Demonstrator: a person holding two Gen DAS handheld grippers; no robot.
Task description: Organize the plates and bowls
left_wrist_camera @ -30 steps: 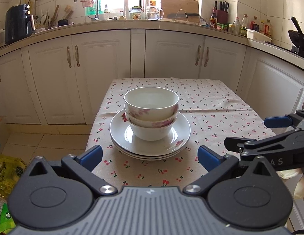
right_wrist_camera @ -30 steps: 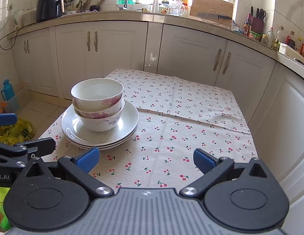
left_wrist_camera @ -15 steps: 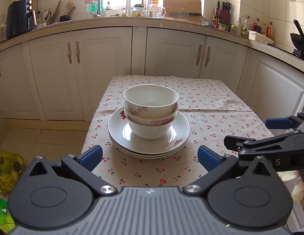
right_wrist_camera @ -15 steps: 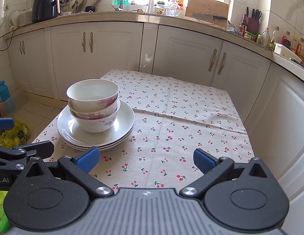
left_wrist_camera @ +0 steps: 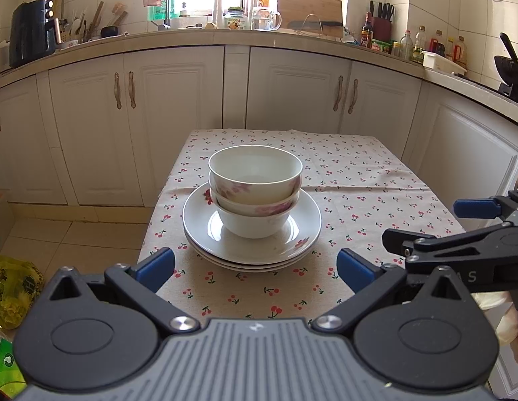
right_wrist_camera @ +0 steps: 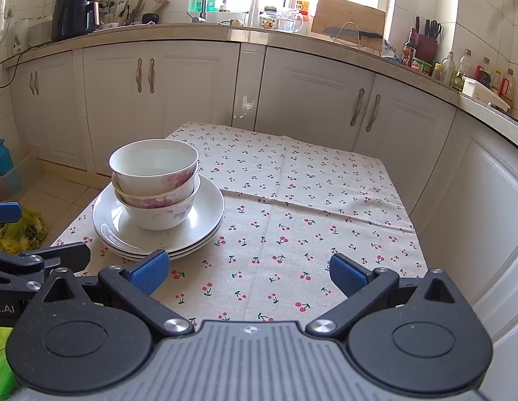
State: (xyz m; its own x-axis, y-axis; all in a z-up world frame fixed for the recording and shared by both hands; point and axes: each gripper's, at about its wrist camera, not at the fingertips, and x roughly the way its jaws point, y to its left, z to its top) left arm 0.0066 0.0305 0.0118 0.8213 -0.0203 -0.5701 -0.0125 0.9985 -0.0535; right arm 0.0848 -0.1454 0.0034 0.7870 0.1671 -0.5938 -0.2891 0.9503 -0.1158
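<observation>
Three white bowls with pink flowers (left_wrist_camera: 255, 187) are nested in a stack on a pile of white plates (left_wrist_camera: 252, 244), on the cherry-print tablecloth (left_wrist_camera: 359, 200). The same bowl stack (right_wrist_camera: 155, 180) and plates (right_wrist_camera: 205, 220) show at the left in the right wrist view. My left gripper (left_wrist_camera: 255, 269) is open and empty, just short of the plates' near rim. My right gripper (right_wrist_camera: 248, 272) is open and empty, to the right of the stack over bare cloth. Its side also shows at the right of the left wrist view (left_wrist_camera: 472, 230).
White kitchen cabinets (left_wrist_camera: 178, 100) stand behind the table, with a cluttered counter (left_wrist_camera: 292, 36) above. A yellow bag (left_wrist_camera: 11, 287) lies on the floor at the left. The cloth's right half (right_wrist_camera: 325, 214) carries no dishes.
Both grippers have drawn back and risen slightly, so the bowls and plates sit a little farther away in view. The dishes have not moved.
</observation>
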